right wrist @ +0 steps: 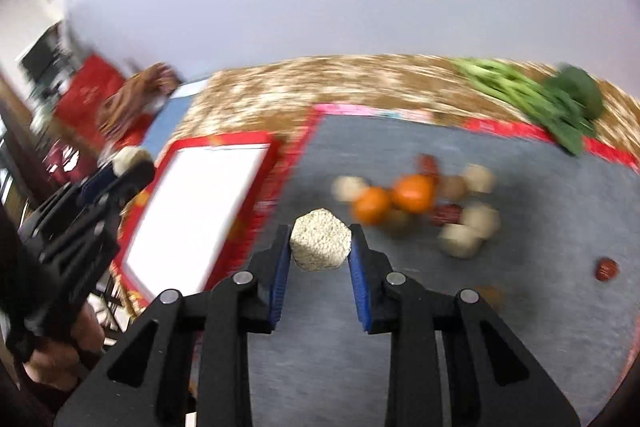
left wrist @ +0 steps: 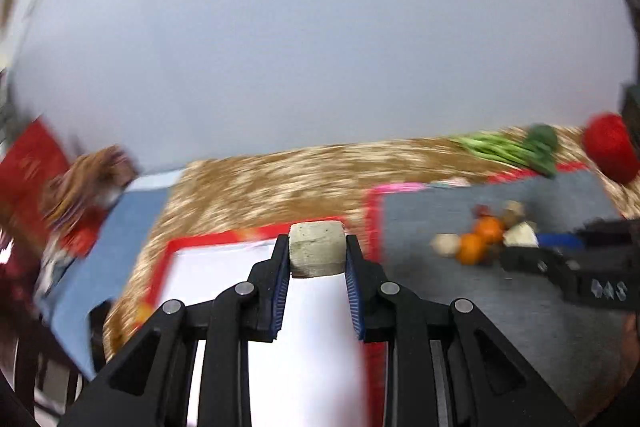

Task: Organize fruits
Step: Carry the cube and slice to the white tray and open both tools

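My left gripper is shut on a pale beige block, held above the white tray with a red rim. My right gripper is shut on a pale hexagonal block over the grey mat. On that mat lies a loose heap: two oranges, several beige blocks and small dark red fruits. In the left wrist view the same heap sits to the right, with the right gripper next to it. Both views are blurred by motion.
Green leafy vegetables lie across the far right edge of the mat. A red round fruit shows at the far right. The brown mottled tabletop runs behind. A blue cloth and red clutter sit at the left. A hand holds the left gripper.
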Tool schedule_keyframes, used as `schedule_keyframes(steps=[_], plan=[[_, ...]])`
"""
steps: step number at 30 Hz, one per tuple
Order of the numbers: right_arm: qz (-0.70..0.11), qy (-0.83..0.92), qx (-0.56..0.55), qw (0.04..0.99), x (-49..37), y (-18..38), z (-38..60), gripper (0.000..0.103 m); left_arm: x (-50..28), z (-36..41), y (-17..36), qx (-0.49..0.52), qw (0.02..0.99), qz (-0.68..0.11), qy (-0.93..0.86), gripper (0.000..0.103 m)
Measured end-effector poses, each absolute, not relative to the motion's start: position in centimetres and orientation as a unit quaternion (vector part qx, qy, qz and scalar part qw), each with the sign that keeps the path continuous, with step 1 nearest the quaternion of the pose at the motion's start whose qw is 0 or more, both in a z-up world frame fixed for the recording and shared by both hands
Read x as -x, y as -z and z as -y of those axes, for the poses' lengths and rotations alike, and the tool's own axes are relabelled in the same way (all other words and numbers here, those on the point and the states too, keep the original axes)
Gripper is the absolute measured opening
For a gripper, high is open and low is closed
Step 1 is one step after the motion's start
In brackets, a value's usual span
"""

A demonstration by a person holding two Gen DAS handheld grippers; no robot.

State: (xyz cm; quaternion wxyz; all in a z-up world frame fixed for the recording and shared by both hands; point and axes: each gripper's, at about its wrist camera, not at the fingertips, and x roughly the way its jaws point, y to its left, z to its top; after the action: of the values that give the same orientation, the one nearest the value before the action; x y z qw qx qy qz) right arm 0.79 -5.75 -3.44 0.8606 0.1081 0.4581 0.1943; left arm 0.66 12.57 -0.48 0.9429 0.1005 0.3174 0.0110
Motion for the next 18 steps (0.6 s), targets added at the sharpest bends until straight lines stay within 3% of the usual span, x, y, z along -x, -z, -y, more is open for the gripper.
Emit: schedule_keyframes(steps=[12,18], plan=[[-0.446,-0.301,0.014,0.843,2.5,5.4,-7.8,0.030,-1.5,-23.9,6.8,-0.009,0.892,-0.427,-0.147,0.025],[-0.450,-0.317,0.049,0.833,3.0,7.0,-10.9,0.030,-0.3,-24.6,6.6,-0.004,0.892,-0.421,-0.166,0.025]])
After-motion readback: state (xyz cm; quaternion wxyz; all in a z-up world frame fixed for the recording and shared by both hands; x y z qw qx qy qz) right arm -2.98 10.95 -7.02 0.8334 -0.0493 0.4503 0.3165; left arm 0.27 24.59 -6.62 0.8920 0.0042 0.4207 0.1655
